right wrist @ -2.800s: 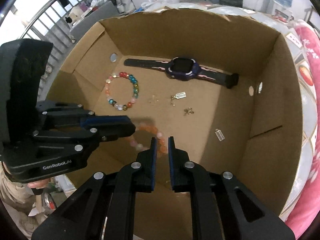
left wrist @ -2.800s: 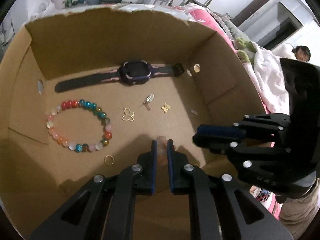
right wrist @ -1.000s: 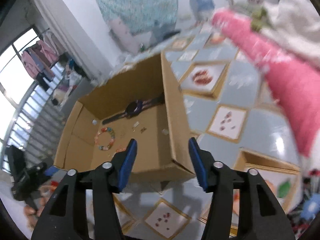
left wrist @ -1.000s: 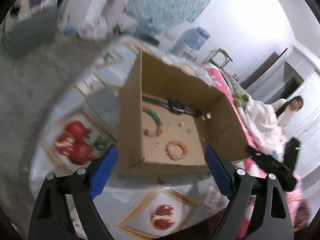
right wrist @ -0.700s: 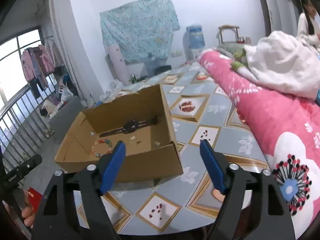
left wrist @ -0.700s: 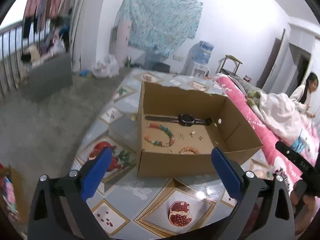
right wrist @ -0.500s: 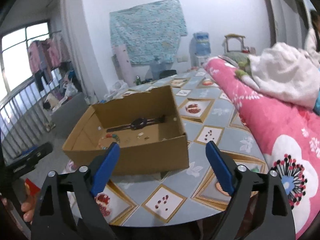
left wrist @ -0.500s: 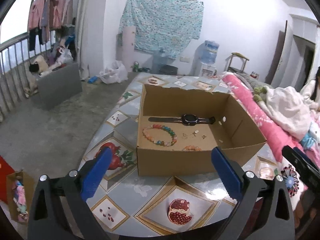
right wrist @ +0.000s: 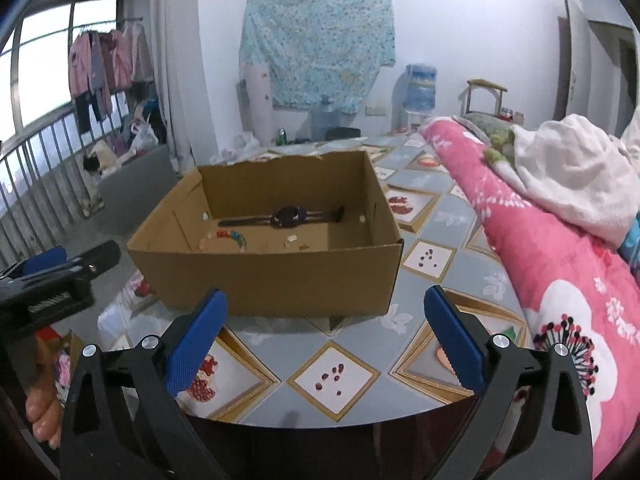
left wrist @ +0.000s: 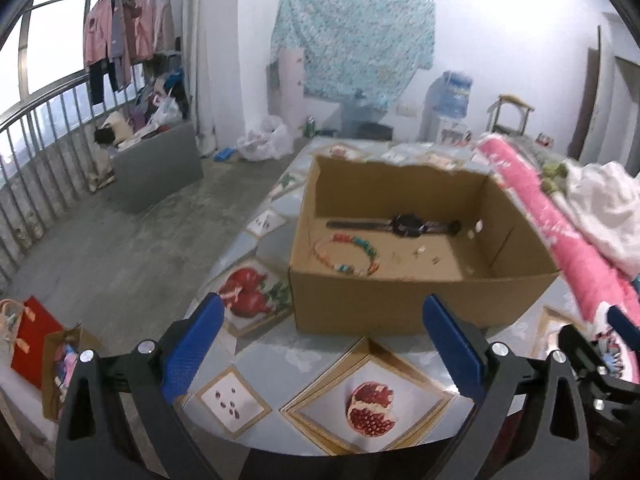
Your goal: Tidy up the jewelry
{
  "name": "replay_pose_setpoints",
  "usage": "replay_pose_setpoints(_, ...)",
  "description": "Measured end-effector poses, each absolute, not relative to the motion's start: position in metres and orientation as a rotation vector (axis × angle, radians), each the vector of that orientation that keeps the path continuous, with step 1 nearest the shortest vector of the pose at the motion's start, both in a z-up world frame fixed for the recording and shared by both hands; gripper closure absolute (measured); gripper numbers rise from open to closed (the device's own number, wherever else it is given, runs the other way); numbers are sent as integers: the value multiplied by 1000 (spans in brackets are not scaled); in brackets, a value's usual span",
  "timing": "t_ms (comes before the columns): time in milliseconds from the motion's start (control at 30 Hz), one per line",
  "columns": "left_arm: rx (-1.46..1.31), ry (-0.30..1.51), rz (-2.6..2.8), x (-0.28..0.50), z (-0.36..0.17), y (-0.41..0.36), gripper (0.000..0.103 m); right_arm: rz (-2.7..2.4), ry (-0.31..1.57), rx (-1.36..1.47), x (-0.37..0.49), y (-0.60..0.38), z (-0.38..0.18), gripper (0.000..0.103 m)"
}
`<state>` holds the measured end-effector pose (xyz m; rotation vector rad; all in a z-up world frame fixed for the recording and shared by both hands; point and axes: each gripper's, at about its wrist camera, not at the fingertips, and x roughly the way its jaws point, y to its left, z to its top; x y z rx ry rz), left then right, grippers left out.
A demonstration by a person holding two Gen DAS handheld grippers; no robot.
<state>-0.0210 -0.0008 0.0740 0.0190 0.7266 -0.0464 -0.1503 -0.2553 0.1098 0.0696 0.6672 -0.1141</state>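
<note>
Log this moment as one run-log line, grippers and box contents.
left gripper: open, empty | right gripper: open, empty | both clear of cardboard box | inside: watch, multicolor bead bracelet

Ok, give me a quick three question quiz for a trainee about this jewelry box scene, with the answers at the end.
1. True or false: the left gripper holds a bracelet.
2. What lies along the far wall inside the cardboard box: A) a watch, B) a spoon, C) a phone?
3. Fill in: the multicolored bead bracelet lies nearer the box's ____ wall, as the left wrist view shows it.

Key
1. False. Both the left gripper and the right gripper are open, empty and outside the box.
2. A, the watch.
3. Left.
</note>
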Motion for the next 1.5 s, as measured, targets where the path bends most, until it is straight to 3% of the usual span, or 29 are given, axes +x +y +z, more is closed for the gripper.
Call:
replay_pose_setpoints(667,67,850,-25,-4,44,-21,6,-87,795,172,-129,-265,89,8)
replay_pose_setpoints(1500,108,857,-24,-7,41,-25,6,-101,776,164,-129,-269,94,8)
